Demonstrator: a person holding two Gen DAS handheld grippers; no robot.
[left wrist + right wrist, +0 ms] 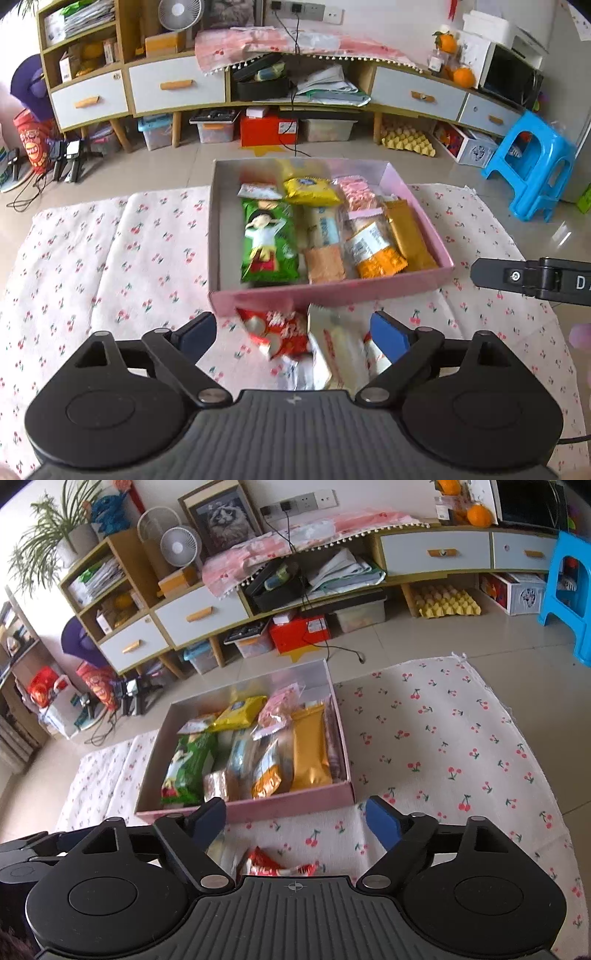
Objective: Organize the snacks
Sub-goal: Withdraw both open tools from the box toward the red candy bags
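Both tilted downward, the left gripper and right gripper stand with jaws apart, gripping nothing, over crinkly, somewhat blurred red wrappers on cherry-print cloth beside the pink cardboard box of snacks.

red snack packet half hidden behind gripper body, white wrapper motion-blurred, print unreadable
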